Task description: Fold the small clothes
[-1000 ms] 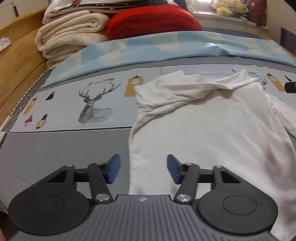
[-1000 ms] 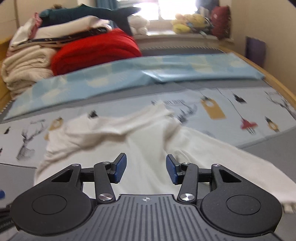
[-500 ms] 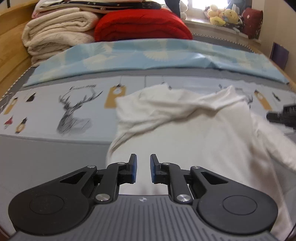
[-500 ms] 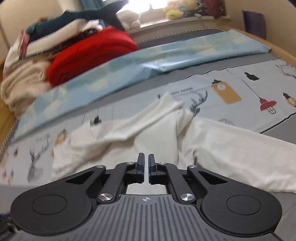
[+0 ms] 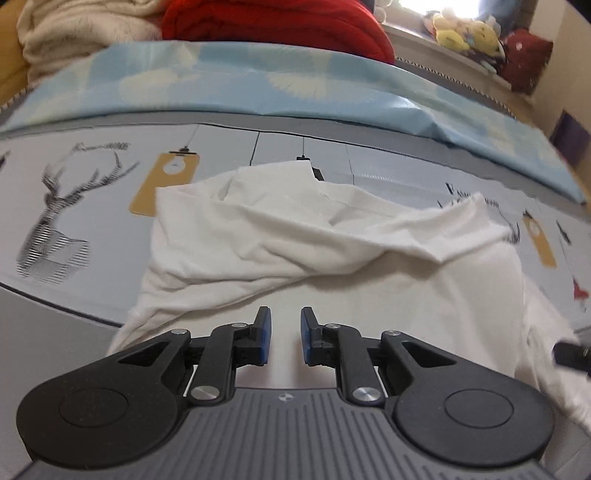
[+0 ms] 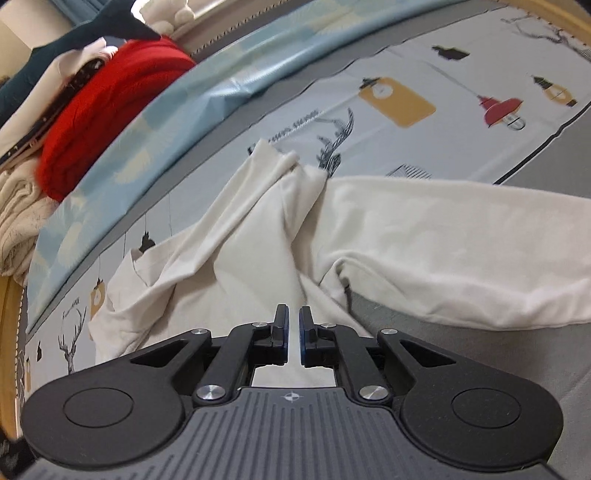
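Blue-padded black tongs of the left gripper [image 5: 284,325] hang low over the white long-sleeved cotton top [image 5: 332,236], their jaws having just been opening a little after closing; a narrow gap stands between the pads, with cloth showing beneath it and nothing pinched that I can see. The right gripper [image 6: 293,321] stands nearly pressed together, only a thin slit left; its jaws too have just been opening slightly, and no fold shows in the slit. The top lies directly under and ahead of both tongs on the printed grey-and-pale-blue bedsheet with stags and lamps [image 5: 92,177]. Its body runs lengthwise away from the tongs to the rumpled neck end, and one long sleeve [image 6: 461,251] stretches out flat to the right, across the line the right gripper points along. The right hand is the nearer to that sleeve, poised by the crease where sleeve meets body, so bringing the sleeve in looks like its job; the left hand sits over the smooth body panel near the top's left edge. The knit is thin, soft and matte, bunched in loose ridges across the shoulders, and it will likely sag and drag if lifted by one point. Farther off lie a glossy light-blue quilt [image 5: 258,81], a thick red ribbed blanket [image 5: 277,22] and fluffy cream folded blankets [image 5: 74,26].
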`<state>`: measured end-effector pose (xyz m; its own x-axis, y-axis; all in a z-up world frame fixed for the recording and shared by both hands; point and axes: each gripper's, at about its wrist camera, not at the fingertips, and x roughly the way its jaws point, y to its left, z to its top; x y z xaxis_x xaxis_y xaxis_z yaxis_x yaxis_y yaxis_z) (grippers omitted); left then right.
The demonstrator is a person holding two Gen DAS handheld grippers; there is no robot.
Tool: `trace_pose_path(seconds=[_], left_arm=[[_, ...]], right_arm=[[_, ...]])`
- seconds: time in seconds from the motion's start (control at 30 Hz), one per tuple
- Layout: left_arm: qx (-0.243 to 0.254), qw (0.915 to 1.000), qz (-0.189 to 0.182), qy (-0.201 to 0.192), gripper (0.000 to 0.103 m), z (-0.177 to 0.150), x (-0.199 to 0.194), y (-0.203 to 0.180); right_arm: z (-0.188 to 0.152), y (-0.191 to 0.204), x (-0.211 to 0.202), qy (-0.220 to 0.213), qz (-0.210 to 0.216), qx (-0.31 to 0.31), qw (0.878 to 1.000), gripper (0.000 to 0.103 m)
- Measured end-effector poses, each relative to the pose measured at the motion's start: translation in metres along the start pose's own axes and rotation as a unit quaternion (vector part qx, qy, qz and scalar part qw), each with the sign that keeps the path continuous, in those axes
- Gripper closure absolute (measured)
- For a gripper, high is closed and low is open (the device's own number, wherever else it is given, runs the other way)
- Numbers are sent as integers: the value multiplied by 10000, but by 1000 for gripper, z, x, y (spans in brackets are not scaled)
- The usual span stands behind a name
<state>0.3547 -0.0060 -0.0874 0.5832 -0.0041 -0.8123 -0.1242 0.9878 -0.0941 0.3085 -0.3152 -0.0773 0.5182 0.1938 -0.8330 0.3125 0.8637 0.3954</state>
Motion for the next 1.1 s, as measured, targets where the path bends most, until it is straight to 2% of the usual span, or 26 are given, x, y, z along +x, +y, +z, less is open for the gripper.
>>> trace_pose_path(seconds=[0.1,0.2,0.27,0.33,0.43,0.53,0.67,0.7,0.73,0.77,0.8,0.87,0.9,1.0,1.1], left_arm=[[52,10000,-22,-20,82,3,16,0],[120,9999,-108,3,72,4,32,-3],[212,9997,-89,1,53,3,42,-7],[313,9995,22,-95,45,5,48,-13],[425,9989,0,-175,38,9,57,-19],[451,9988,-60,-159,24,15,64,-26],[266,9996,-69,-77,23,30,69,-29],[217,9997,-65,-69,24,34,69,-27],[168,9998,-23,-86,39,38,67,-24],[99,9999,45,-90,61,41,65,-19],[0,10000,30,-71,69,45,63,-11],[-421,9987,-256,-126,98,56,50,11],[-556,9979,-262,-195,101,62,43,22],[-712,9962,67,-505,101,79,15,61],[-1321,9883,400,-644,101,87,-8,128]], right_arm=[[-1,9,12,163,42,-27,9999,96],[-8,19,26,419,119,-103,9990,96],[-12,24,35,578,119,-122,9982,96],[-18,27,44,744,76,-143,9971,96],[-26,30,57,898,-70,-139,9958,96],[-33,33,68,980,-306,-248,9944,96],[-39,37,76,989,-523,-428,9928,96],[-39,40,76,973,-552,-489,9925,96],[-40,42,76,956,-582,-554,9922,96],[-40,44,76,946,-609,-609,9918,96],[-41,46,77,942,-636,-671,9913,96],[-42,49,77,934,-685,-794,9901,97],[-43,51,77,925,-707,-880,9893,97],[-43,55,77,904,-759,-1091,9870,97],[-45,58,76,894,-785,-1258,9849,97]])
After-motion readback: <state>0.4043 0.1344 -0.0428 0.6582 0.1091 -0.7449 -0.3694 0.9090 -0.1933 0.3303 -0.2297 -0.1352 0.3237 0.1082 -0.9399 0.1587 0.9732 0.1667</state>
